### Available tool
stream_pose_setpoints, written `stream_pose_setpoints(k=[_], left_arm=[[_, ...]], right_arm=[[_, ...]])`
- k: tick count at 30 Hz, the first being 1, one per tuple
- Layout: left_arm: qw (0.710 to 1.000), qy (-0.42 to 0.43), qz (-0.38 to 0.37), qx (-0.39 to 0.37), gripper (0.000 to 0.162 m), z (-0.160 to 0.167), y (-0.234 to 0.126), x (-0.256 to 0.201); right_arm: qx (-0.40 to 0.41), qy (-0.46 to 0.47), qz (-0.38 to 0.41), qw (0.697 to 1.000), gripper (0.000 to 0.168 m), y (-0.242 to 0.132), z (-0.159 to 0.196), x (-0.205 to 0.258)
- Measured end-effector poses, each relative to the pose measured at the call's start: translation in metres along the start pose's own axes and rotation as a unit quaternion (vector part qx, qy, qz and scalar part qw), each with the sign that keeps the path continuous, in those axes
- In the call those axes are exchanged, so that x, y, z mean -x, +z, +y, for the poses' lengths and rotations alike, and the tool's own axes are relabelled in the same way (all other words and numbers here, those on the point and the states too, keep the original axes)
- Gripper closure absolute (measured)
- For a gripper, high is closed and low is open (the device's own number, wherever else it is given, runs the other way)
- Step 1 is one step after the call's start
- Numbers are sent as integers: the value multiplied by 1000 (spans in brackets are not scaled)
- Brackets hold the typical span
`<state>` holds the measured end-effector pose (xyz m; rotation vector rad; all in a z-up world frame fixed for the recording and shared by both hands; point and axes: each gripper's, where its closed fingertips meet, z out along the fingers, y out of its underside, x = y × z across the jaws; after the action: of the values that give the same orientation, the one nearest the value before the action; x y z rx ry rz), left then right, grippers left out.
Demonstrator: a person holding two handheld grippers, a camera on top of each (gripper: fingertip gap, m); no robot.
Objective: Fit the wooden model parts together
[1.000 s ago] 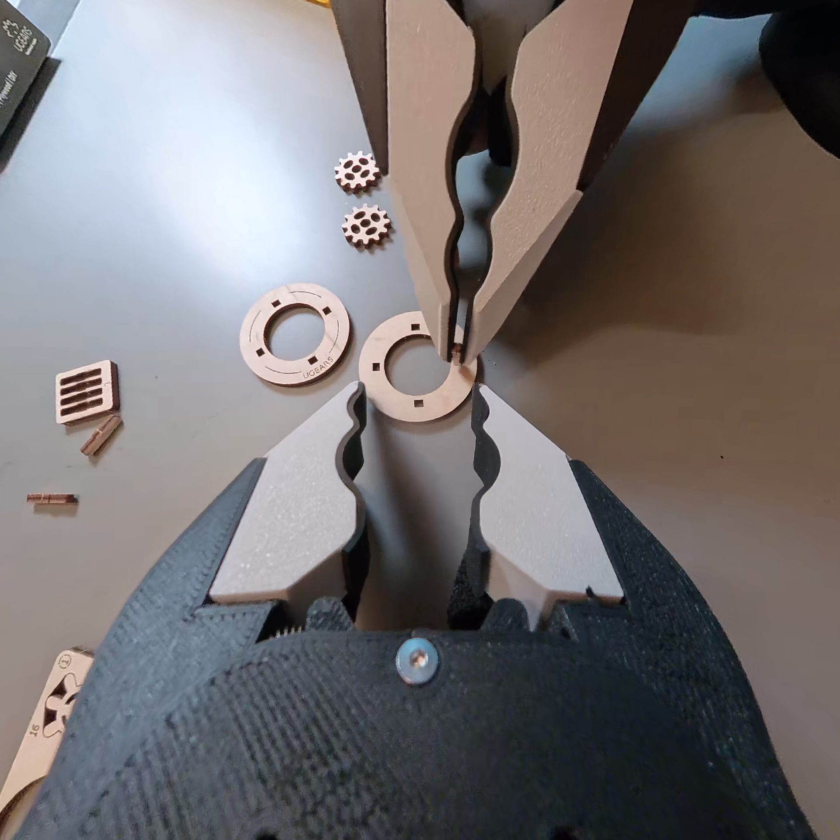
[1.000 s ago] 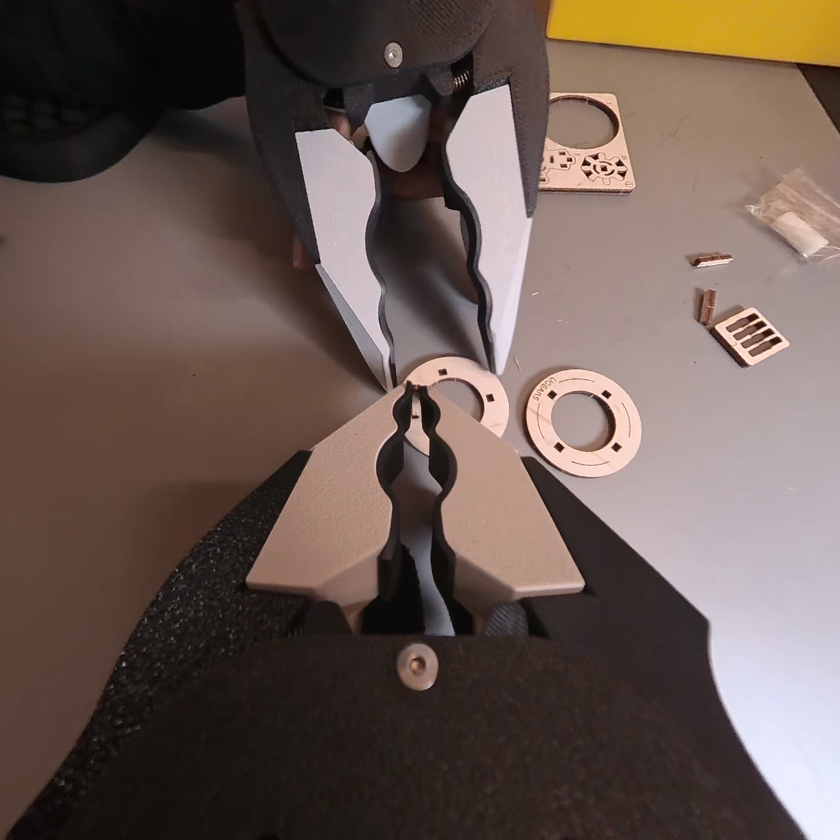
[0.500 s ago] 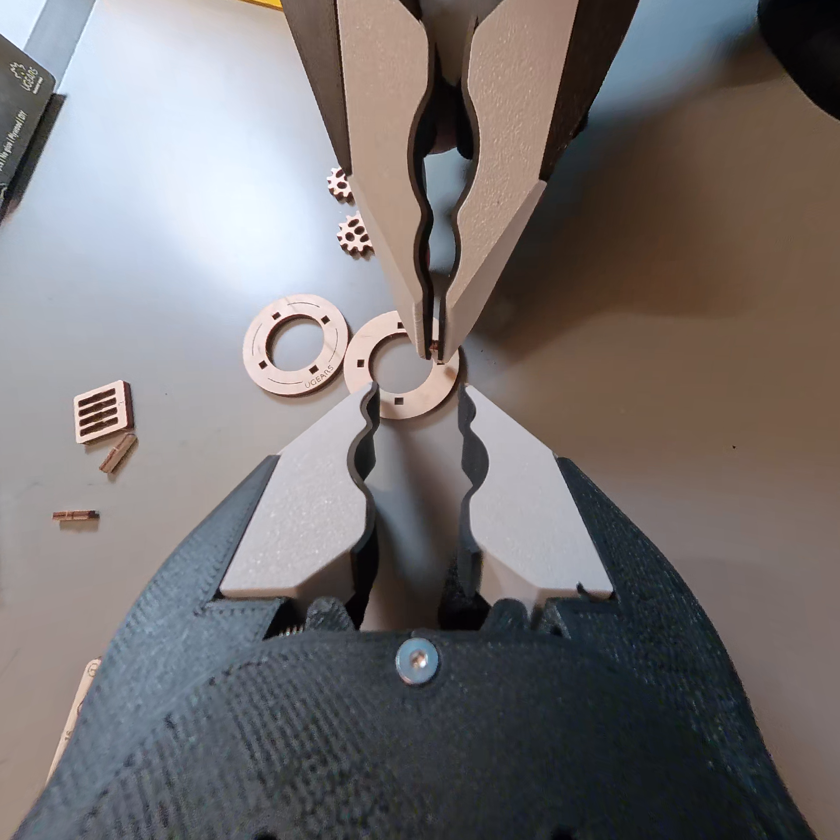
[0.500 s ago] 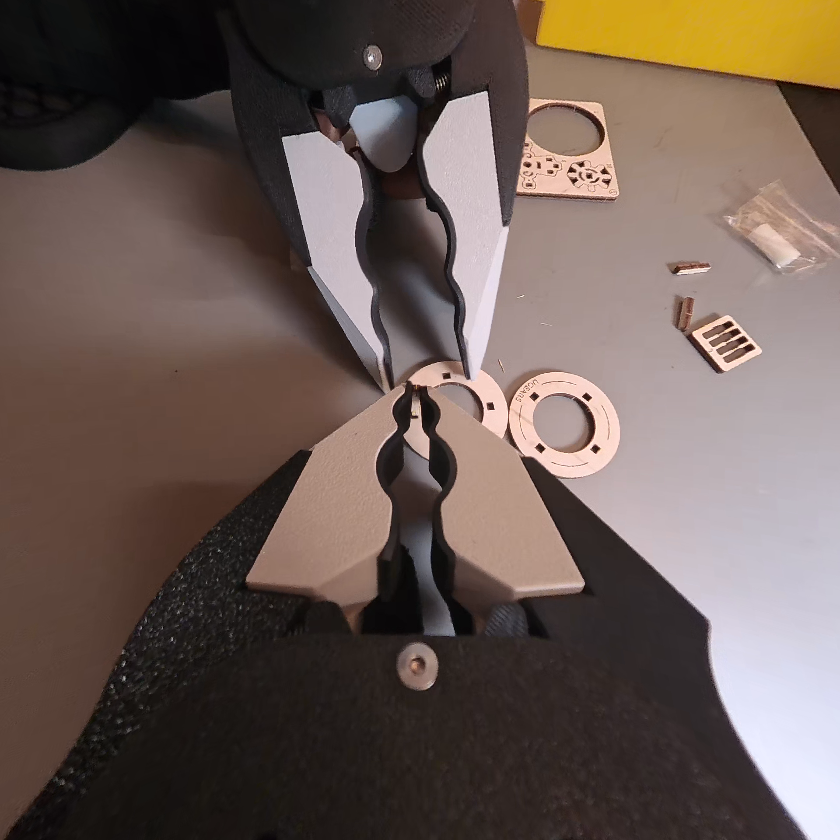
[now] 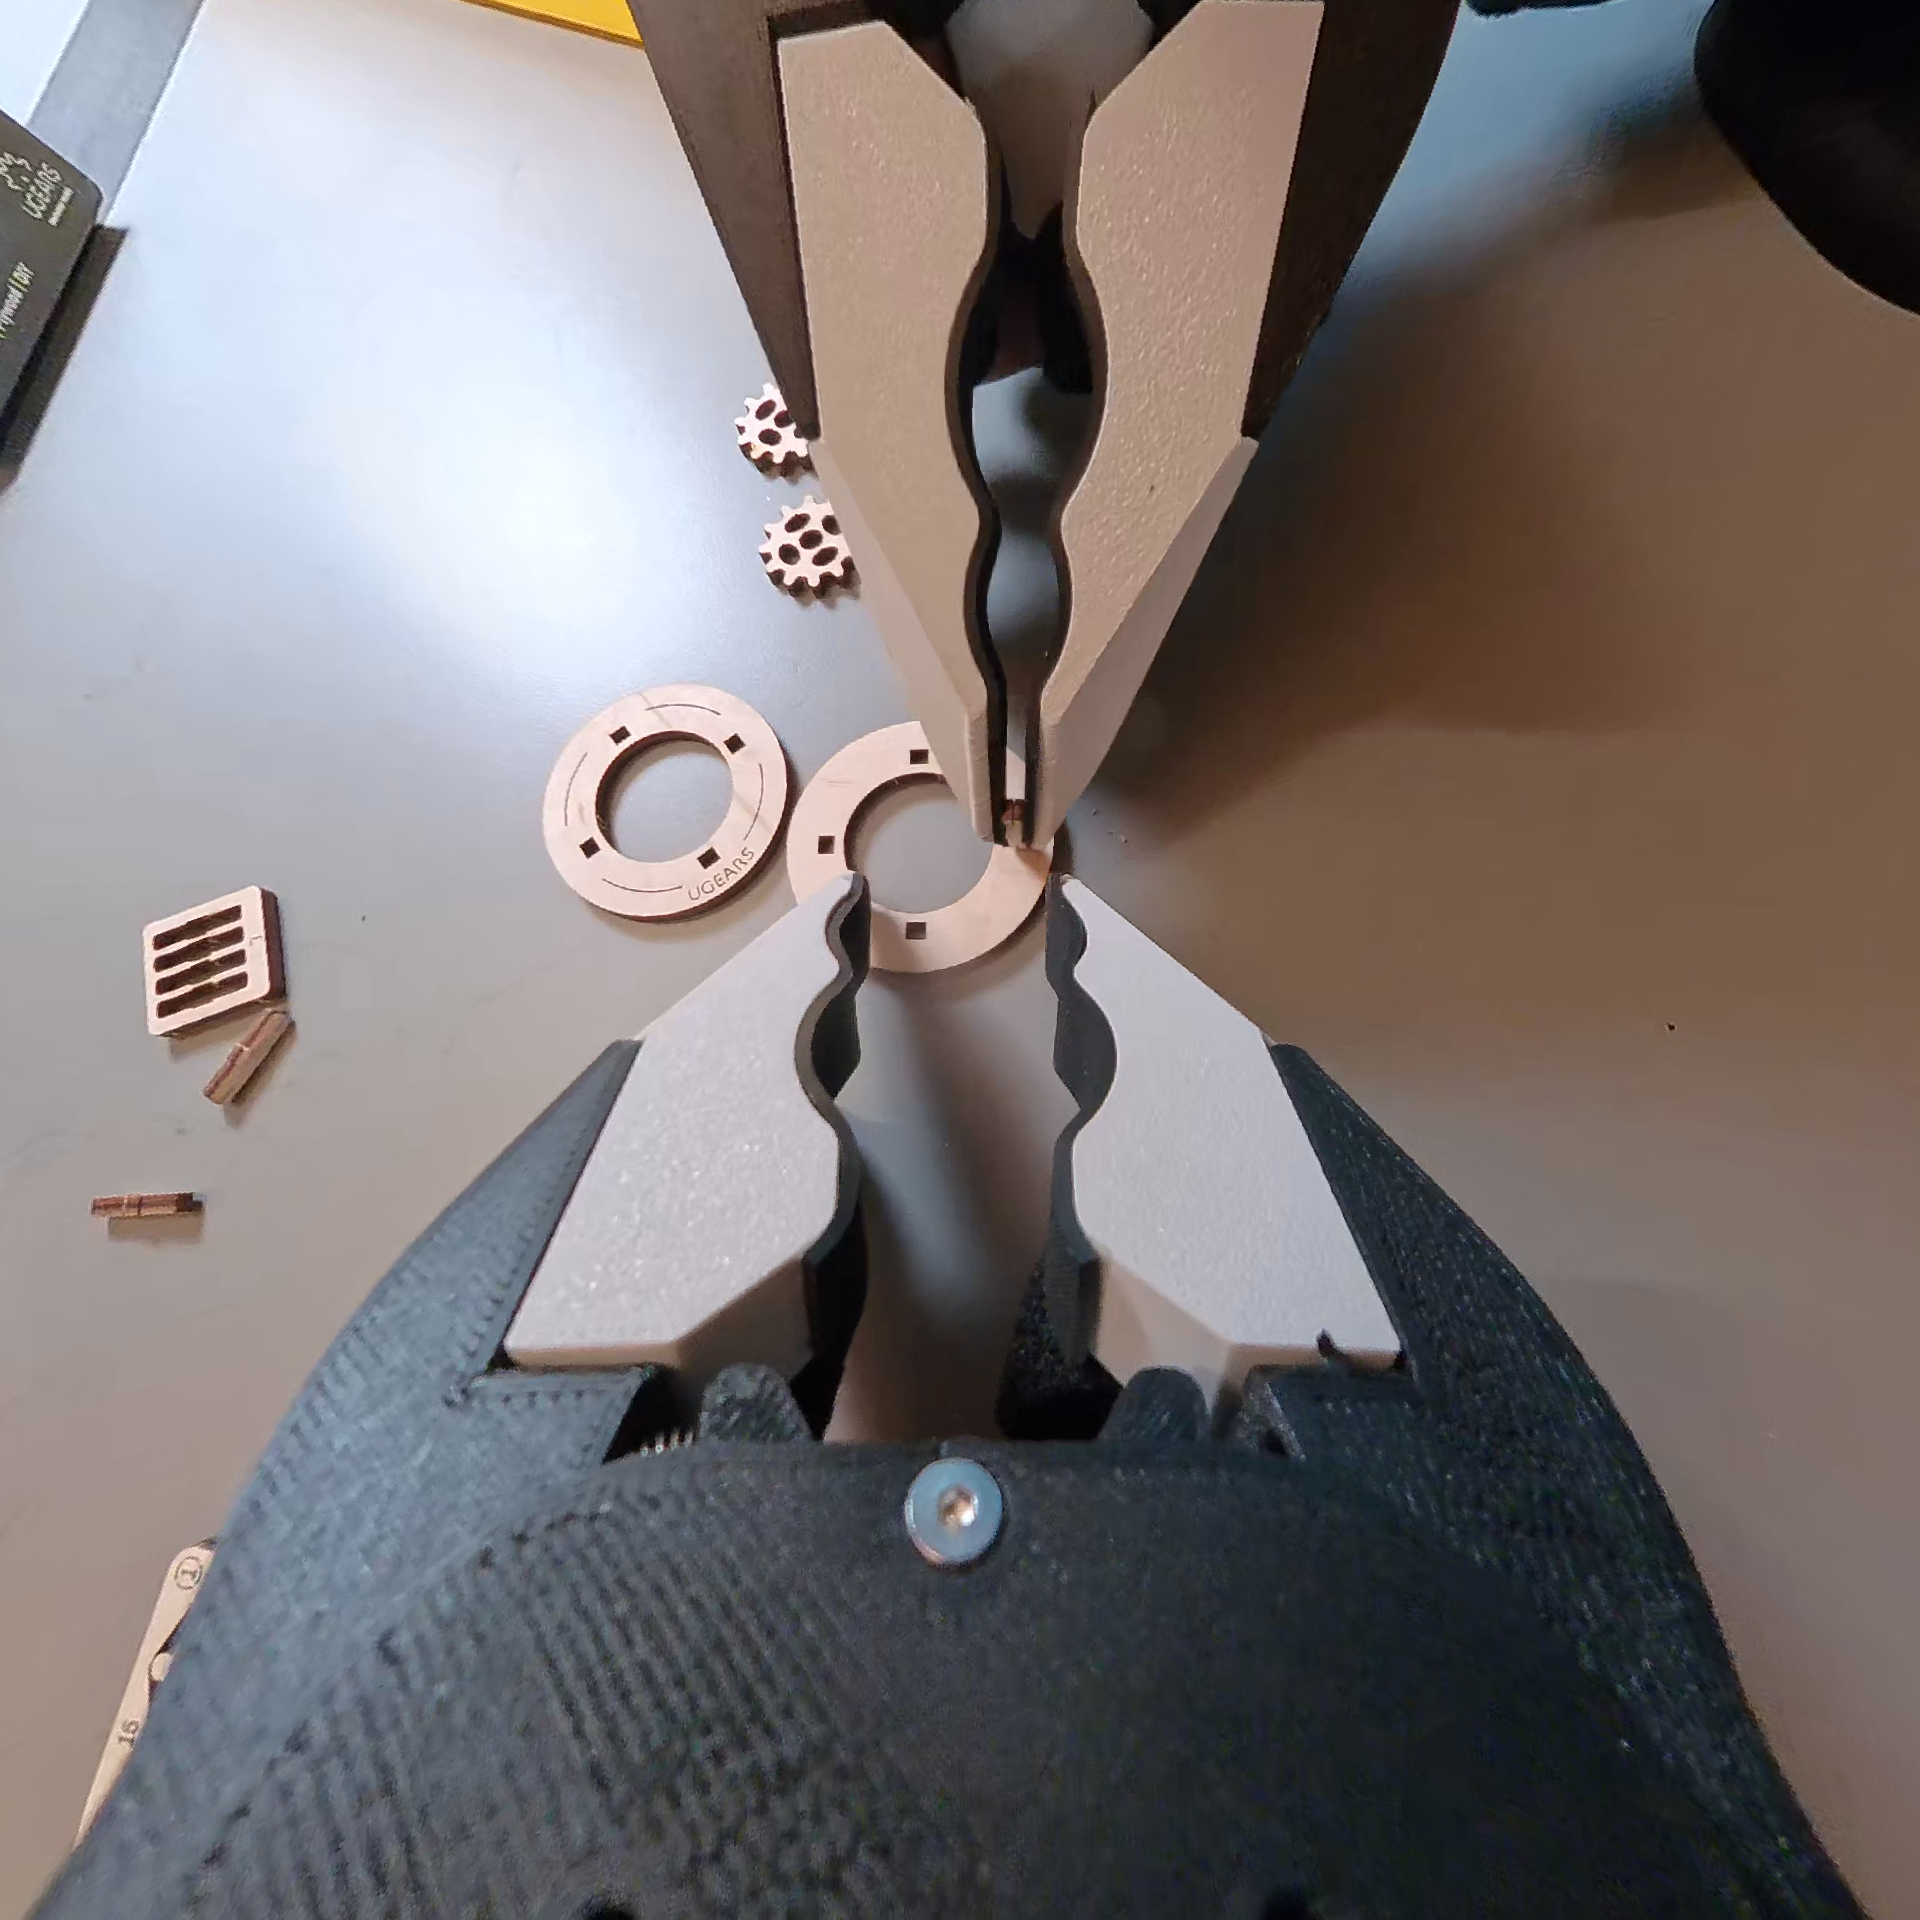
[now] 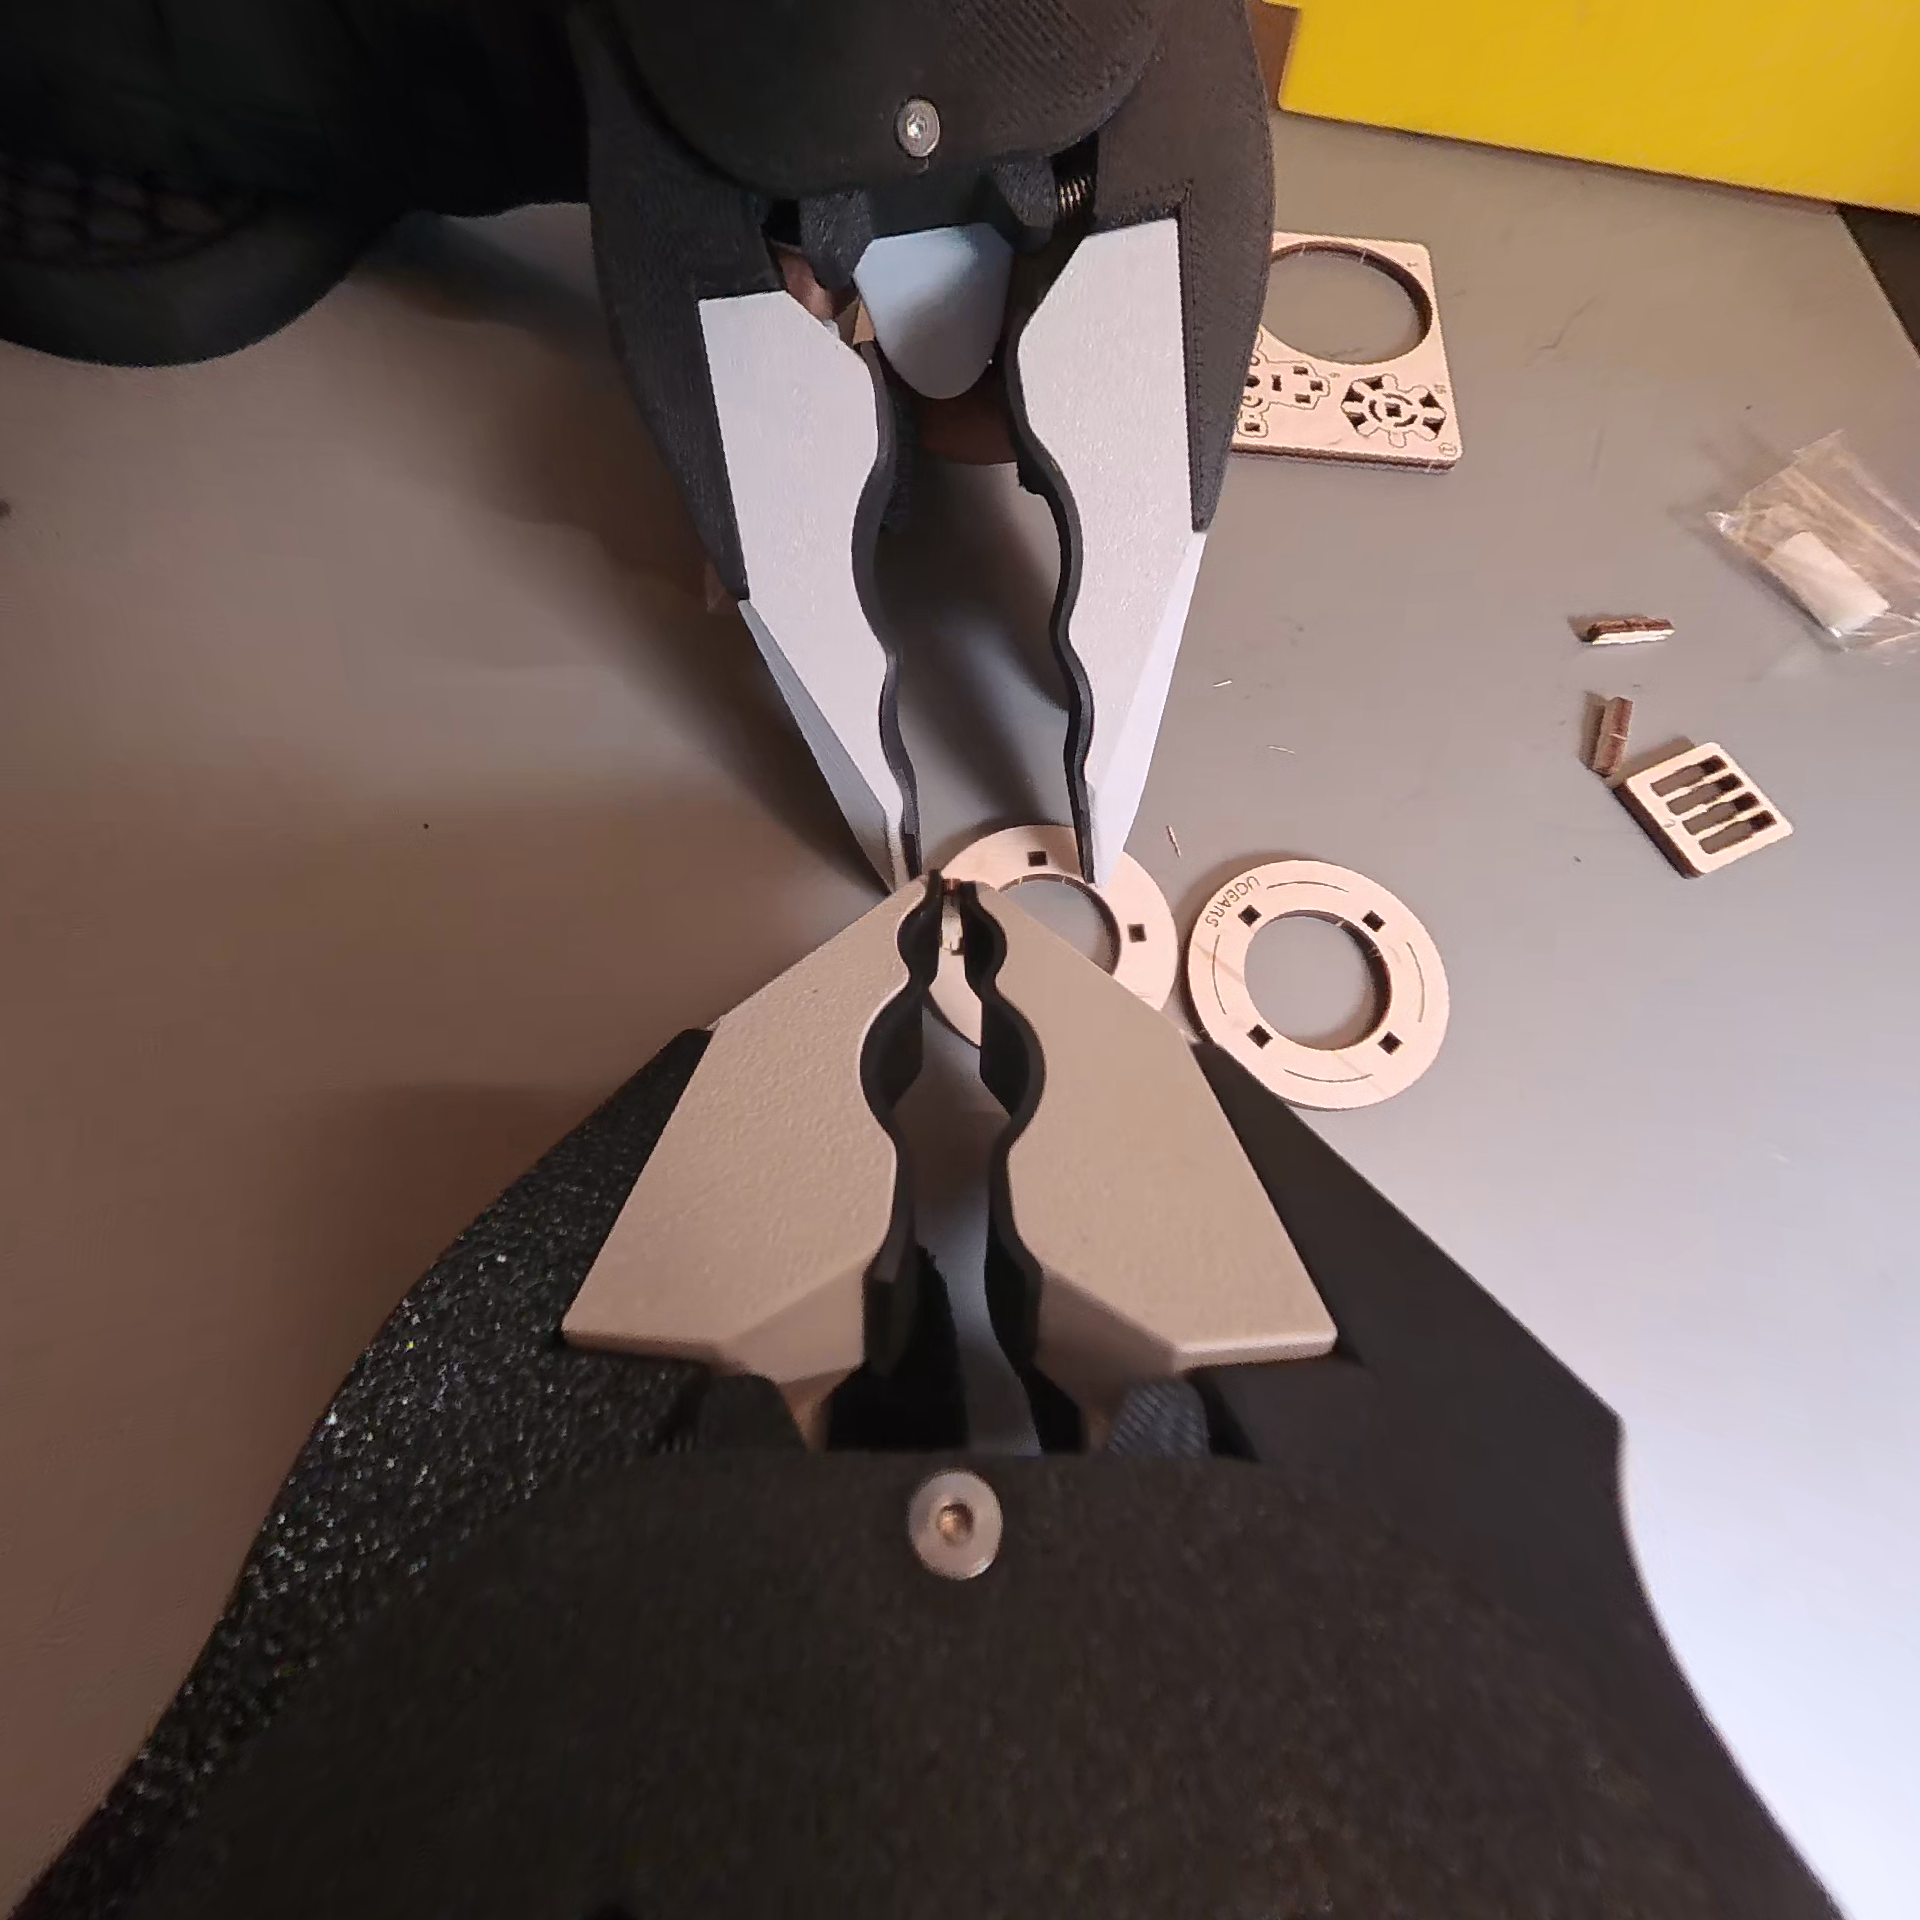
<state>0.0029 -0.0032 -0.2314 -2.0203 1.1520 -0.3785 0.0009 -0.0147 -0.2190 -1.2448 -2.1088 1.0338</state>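
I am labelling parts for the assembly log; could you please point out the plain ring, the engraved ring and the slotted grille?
plain ring (image 5: 940, 940), left wrist view, near rim.
engraved ring (image 5: 665, 878), left wrist view, near band.
slotted grille (image 6: 1704, 824), right wrist view, centre bars.

Parts sheet (image 5: 156, 1662) cut off at lower left; one gear (image 5: 770, 427) half hidden; pinched peg (image 6: 948, 928) too small to identify.

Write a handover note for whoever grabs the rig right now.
Right hand-held gripper: shut on a small wooden peg, tip down at the plain ring, beside a slot.
Left hand-held gripper: open, fingers straddling that ring's near edge, gripping nothing.
Engraved ring lies beside it; two gears, grille, two spare pegs loose on the table.
Done: peg picked up.
Left: seat peg, add the rest.
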Motion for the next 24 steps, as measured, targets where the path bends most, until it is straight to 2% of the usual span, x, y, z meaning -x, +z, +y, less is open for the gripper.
stream_pose_setpoints(k=[24], left_arm=[[1000,5,-2,-3,133,1,0,1]], right_arm=[[-6,-15,0,1000,167,-2,5,-3]])
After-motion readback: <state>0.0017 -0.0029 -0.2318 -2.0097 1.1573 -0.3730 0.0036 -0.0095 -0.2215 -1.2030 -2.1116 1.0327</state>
